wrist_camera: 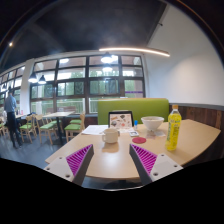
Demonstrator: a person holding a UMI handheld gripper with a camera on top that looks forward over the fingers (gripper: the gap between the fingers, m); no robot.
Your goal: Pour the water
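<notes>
A yellow-green bottle (174, 129) with a dark cap stands upright at the right side of the light wooden table (112, 160). Near the table's middle sits a white cup (111, 135), and a white bowl (152, 124) rests farther back, left of the bottle. A small red round thing (139, 140) lies between cup and bottle. My gripper (112, 160) hovers over the near part of the table, open, with only bare tabletop between its purple-padded fingers (79, 158). The cup is just beyond the fingertips; the bottle is ahead and to the right of them.
A dark tablet-like screen (120, 119) stands at the back of the table with white papers (97, 130) beside it. A green sofa (133, 108) runs behind. Other tables, green chairs (48, 127) and a standing person (12, 115) are to the left, by large windows.
</notes>
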